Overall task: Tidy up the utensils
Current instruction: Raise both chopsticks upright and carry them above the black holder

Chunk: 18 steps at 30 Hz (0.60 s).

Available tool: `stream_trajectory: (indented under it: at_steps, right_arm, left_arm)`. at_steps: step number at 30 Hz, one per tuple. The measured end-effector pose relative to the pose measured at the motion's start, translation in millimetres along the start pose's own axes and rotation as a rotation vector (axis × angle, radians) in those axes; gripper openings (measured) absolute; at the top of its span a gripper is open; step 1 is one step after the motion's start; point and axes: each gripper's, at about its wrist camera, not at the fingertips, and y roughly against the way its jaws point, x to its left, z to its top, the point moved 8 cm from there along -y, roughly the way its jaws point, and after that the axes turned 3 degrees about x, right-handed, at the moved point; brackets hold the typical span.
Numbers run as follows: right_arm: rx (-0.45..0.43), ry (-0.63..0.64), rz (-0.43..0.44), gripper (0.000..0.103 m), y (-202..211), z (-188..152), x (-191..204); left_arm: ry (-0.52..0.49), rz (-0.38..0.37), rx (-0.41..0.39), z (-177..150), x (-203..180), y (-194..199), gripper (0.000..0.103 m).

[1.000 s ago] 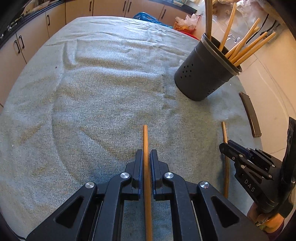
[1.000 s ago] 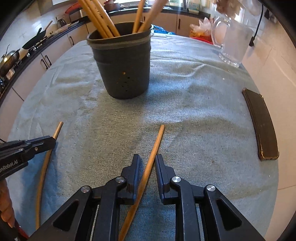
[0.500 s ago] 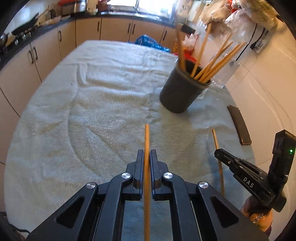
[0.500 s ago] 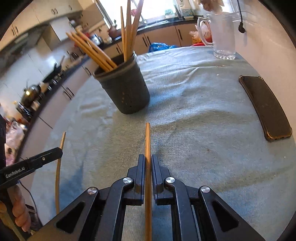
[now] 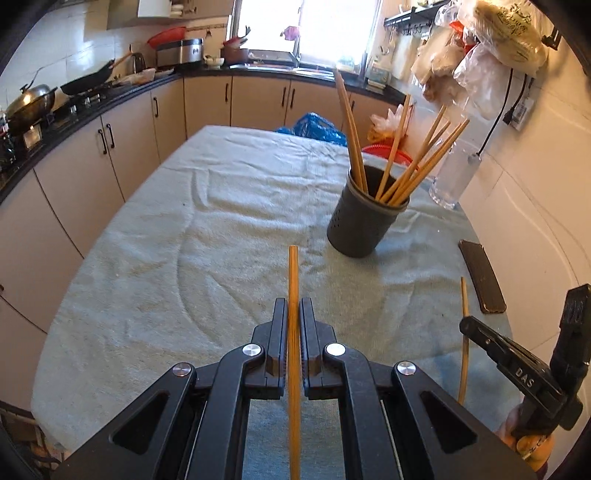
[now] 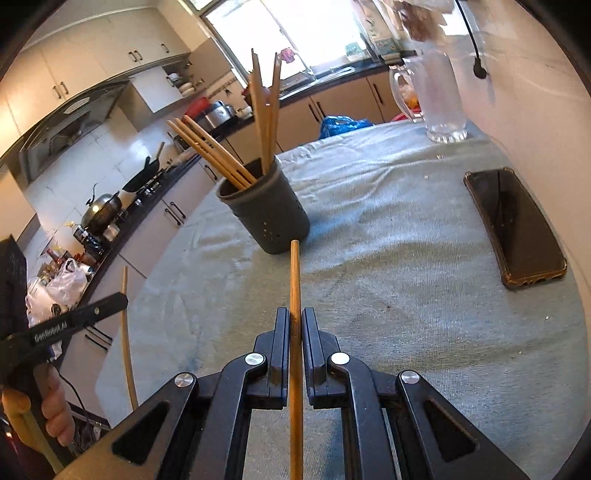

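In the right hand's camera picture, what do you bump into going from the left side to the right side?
The other gripper with its chopstick → dark pot of chopsticks → chopstick held in this gripper → glass jug → phone.

"DAS" marks the right hand-held gripper (image 5: 517,373); "GenRobot.AI" the left hand-held gripper (image 6: 62,326).

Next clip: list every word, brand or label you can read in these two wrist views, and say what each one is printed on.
"DAS": on the side of the right gripper, seen from the left wrist camera.
"GenRobot.AI": on the side of the left gripper, seen from the right wrist camera.
Print on the hanging plastic bag: too blurred to read.
Tag by the wall plug: too small to read.
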Motion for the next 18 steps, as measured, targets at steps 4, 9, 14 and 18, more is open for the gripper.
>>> stream_trajectory:
  at_steps: [4, 9, 14, 18]
  right_arm:
    - [-0.049, 0.014, -0.018, 0.008, 16, -1, 9]
    - [-0.12, 0.008, -0.063, 0.008, 41, -2, 24]
    - [-0.189, 0.043, -0.118, 0.008, 65, 2, 50]
    - [-0.243, 0.085, -0.176, 0.008, 82, 10, 73]
  left_arm:
    - [-0.027, -0.019, -0.028, 5, -1, 6, 0.005]
    - [-0.07, -0.06, -0.075, 6, 1, 22, 0.006]
    - [-0.093, -0.107, -0.137, 8, 7, 45, 0.006]
    - [-0.109, -0.127, -0.189, 9, 15, 63, 0.006]
